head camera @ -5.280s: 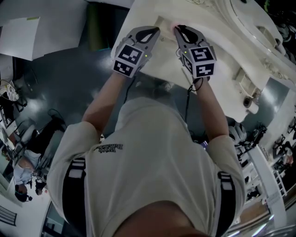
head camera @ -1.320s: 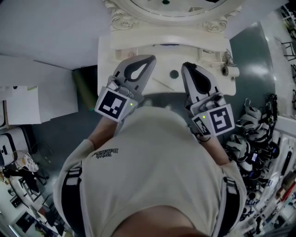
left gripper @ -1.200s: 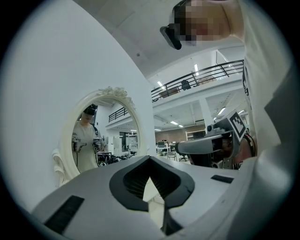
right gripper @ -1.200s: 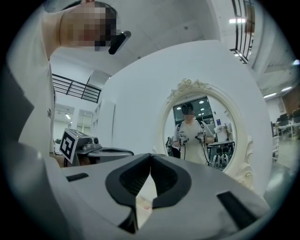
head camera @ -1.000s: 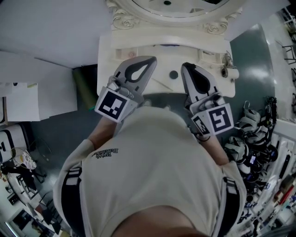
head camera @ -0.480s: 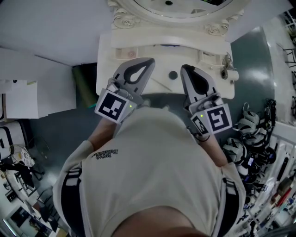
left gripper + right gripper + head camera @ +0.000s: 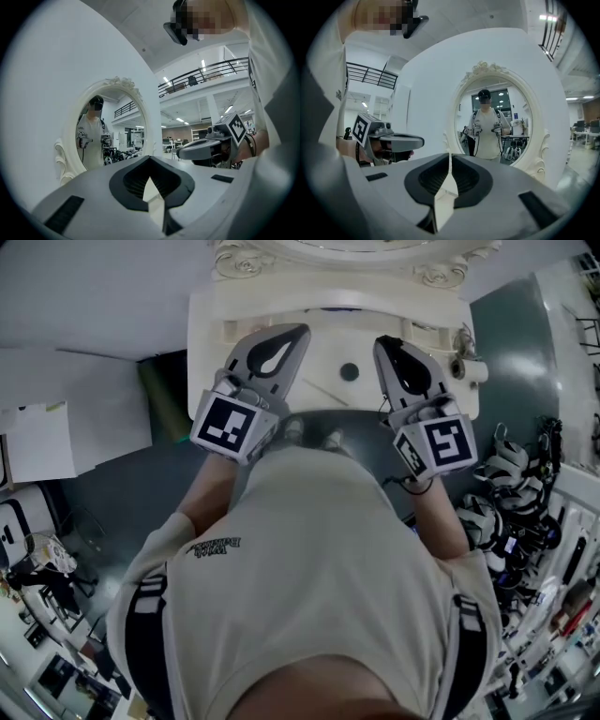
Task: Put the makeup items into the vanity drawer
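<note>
A thin stick (image 7: 324,393) lies on the vanity's cream surface (image 7: 208,338). Its long axis slants from upper left to lower right in the head view, and which end is its tip is too small to tell. One dark round item (image 7: 349,371) sits near the stick's right end. Both lie between the two claws. One white cylinder (image 7: 474,369) lies crosswise at the surface's right edge, well apart from them. A purple streak (image 7: 337,307) at the back of the surface is too small to identify.

The left claw (image 7: 302,330) hangs over the surface to the left of the stick, jaws together and holding nothing. The right claw (image 7: 379,341), on the other side, has jaws that have just been opening by a crack. They look all but closed, with nothing between them.

Both claws point toward the one oval mirror (image 7: 497,117), whose glass shows the person holding them. In the head view the mirror is cut off at the top edge. The drawer cannot be made out: the person's torso (image 7: 309,568) and the claws cover the vanity's front.
</note>
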A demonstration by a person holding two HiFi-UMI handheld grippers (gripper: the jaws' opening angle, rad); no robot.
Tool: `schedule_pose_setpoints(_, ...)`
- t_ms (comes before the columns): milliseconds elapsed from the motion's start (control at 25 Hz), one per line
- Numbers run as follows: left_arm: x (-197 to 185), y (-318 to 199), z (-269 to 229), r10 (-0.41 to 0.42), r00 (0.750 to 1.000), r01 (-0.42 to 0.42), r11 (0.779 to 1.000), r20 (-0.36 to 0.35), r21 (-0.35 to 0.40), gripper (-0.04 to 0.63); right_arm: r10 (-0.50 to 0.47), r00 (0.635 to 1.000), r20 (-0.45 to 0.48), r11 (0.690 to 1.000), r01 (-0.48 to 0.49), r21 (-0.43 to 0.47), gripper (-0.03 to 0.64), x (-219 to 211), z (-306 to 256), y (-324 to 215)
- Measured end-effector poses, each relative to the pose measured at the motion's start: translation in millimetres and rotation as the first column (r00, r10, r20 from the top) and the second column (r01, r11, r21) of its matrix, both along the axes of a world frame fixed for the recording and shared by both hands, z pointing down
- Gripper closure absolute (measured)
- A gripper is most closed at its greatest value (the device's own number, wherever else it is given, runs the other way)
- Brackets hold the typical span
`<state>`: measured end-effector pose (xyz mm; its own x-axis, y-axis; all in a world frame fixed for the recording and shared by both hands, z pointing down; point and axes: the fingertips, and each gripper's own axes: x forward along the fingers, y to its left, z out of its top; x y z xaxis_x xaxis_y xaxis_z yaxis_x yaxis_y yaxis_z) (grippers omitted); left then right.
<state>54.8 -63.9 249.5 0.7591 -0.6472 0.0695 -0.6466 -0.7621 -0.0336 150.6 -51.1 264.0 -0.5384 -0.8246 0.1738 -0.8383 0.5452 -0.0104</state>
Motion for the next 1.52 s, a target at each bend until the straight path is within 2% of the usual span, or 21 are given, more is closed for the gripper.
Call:
schedule_pose_setpoints(80, 4, -13, 7, 0.003, 1.000, -0.003, 1.000, -0.018, 0.003, 0.581, 0.000, 1.000, -0.020, 1.000, 0.000, -0.028, 0.588, 1, 12, -11)
schedule_pose_setpoints(240, 22, -33, 28, 0.040, 0.999, -0.040, 0.999, -0.009, 0.005, 0.581, -0.001, 0.999, -0.040, 0.995, -0.003, -0.103, 0.550, 3, 43, -31)
schedule_pose_setpoints(520, 51, -56, 91, 0.084, 0.996, -0.081, 0.991, 0.025, -0.109, 0.581, -0.039, 0.995, -0.091, 0.977, 0.019, -0.214, 0.515, 4, 100, -51)
schedule_pose_setpoints(800, 68, -74, 153, 0.092, 0.994, -0.079, 0.976, 0.054, -0.203, 0.581, -0.055, 0.989, -0.140, 0.933, 0.001, -0.359, 0.503, 12, 187, -59)
schedule_pose_setpoints(1080, 86, -82, 225, 0.133, 0.987, -0.102, 0.951, 0.089, -0.293, 0.581, -0.105, 0.973, -0.206, 0.874, -0.009, -0.485, 0.479, 29, 277, -55)
schedule_pose_setpoints(1240, 83, -81, 267, 0.139, 0.983, -0.087, 0.927, 0.119, -0.365, 0.581, -0.131, 0.965, -0.227, 0.855, -0.006, -0.519, 0.461, 25, 310, -55)
schedule_pose_setpoints(1440, 89, -65, 314, 0.188, 0.971, -0.105, 0.891, 0.149, -0.442, 0.581, -0.183, 0.948, -0.262, 0.802, -0.010, -0.597, 0.428, 20, 360, -38)
schedule_pose_setpoints(1520, 89, -60, 327, 0.210, 0.962, -0.110, 0.884, 0.175, -0.455, 0.581, -0.207, 0.936, -0.285, 0.784, -0.015, -0.621, 0.404, 20, 379, -32)
